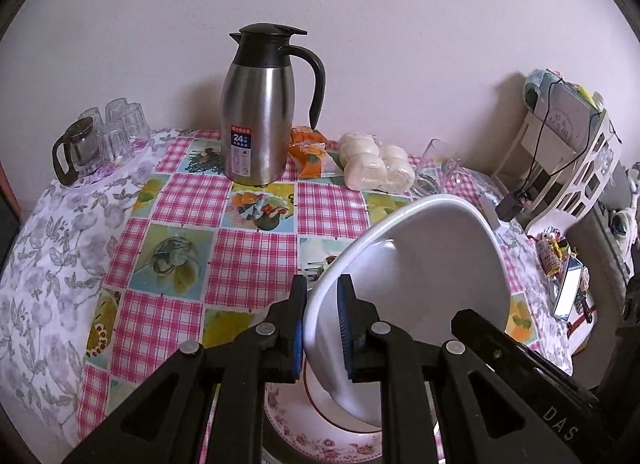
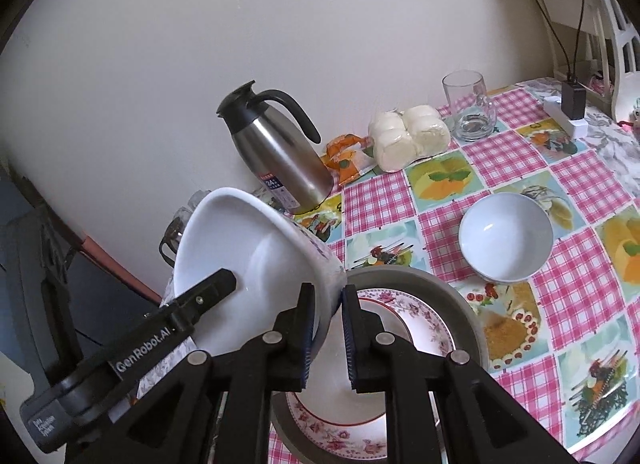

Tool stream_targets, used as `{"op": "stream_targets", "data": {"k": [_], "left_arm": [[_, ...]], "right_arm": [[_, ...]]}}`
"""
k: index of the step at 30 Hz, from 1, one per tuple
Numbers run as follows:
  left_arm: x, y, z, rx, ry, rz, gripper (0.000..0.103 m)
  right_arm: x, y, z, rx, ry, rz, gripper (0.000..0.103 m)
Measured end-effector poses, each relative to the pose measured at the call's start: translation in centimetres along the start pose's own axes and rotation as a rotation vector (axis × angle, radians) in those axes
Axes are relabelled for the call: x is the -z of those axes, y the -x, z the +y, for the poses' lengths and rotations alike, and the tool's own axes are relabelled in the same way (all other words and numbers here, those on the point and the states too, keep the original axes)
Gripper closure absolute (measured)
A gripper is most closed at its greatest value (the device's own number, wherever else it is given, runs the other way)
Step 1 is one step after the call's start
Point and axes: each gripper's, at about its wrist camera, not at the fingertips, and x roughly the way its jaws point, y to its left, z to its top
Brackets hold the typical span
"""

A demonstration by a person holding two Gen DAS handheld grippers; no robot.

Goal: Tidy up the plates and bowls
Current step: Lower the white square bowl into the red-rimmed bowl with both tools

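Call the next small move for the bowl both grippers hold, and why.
Probably lower it level onto the floral plate. Both grippers, left and right, pinch the big bowl's rim, tilted above that plate; the small bowl still sits apart.

Items ahead of my left gripper: a steel thermos jug (image 1: 256,120) with black lid and handle, standing upright on the chequered tablecloth (image 1: 248,248). Far left of it, a cluster of upturned glasses (image 1: 120,128) beside a small glass teapot (image 1: 76,152). To the jug's right, touching it, an orange snack packet (image 1: 312,156), then a bag of white buns (image 1: 376,166). Further right, a clear glass mug (image 2: 470,106), a white rack (image 1: 568,156) holding papers, and a black plug (image 2: 572,100) on a white power strip.
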Motion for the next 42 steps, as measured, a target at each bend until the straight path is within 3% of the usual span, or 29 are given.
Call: {"op": "stream_targets", "data": {"k": [14, 42], "left_arm": [[0.8, 1.1, -1.1, 0.001, 0.01, 0.022, 0.088], [2.4, -3.0, -1.0, -0.041, 0.034, 0.192, 0.088]], "right_arm": [[0.3, 1.8, -0.2, 0.0, 0.03, 0.024, 0.085], [1.7, -1.8, -2.2, 0.076, 0.009, 0.173, 0.085]]}}
